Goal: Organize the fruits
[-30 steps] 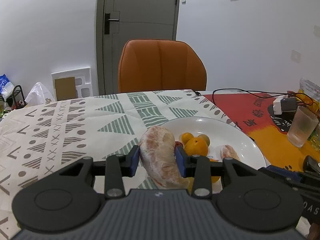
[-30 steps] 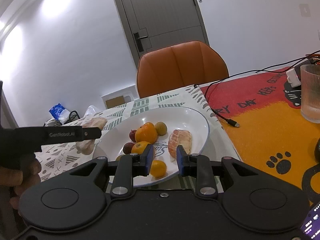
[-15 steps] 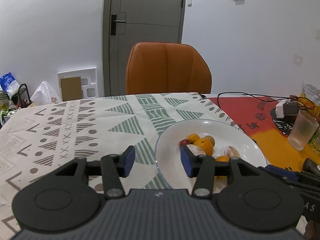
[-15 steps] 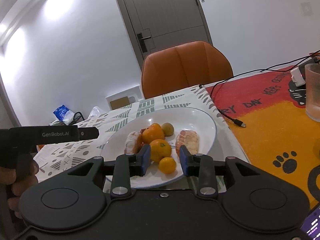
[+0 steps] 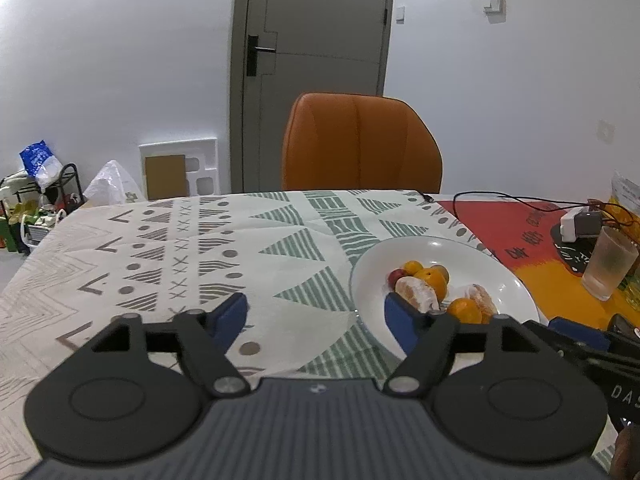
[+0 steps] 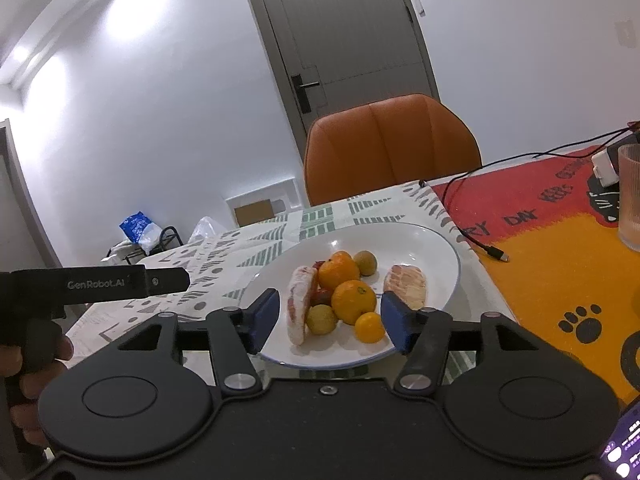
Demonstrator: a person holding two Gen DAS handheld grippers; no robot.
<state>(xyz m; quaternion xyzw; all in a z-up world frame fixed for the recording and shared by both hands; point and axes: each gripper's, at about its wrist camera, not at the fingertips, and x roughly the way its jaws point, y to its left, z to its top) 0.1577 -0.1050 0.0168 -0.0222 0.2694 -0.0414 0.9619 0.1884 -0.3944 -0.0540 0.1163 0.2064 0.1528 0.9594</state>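
Note:
A white plate (image 6: 436, 248) (image 5: 508, 276) on the patterned tablecloth holds several oranges (image 6: 354, 301), small yellow-green fruits (image 6: 321, 319), a red fruit and two peeled pomelo pieces (image 6: 300, 304) (image 6: 406, 286). My left gripper (image 5: 316, 316) hovers over the cloth at the plate's left rim, its jaws opening with nothing between them. My right gripper (image 6: 330, 322) hangs over the plate's near edge, its jaws opening too, clear of the fruit seen beyond them. In the right wrist view the left gripper's side (image 6: 120, 282) shows at far left, held by a hand (image 6: 24, 364).
An orange chair (image 5: 360, 144) stands behind the table. To the right lie a red and orange mat (image 6: 560, 232), a ribbed glass (image 6: 630, 196), a black cable (image 6: 484, 248) and a white charger (image 5: 578, 224). A phone screen (image 6: 624, 448) glows at the bottom right.
The left gripper let go of the pomelo piece, which now lies on the plate's left side. It then drew back to the left and opened wider. The right gripper's jaws also spread apart.

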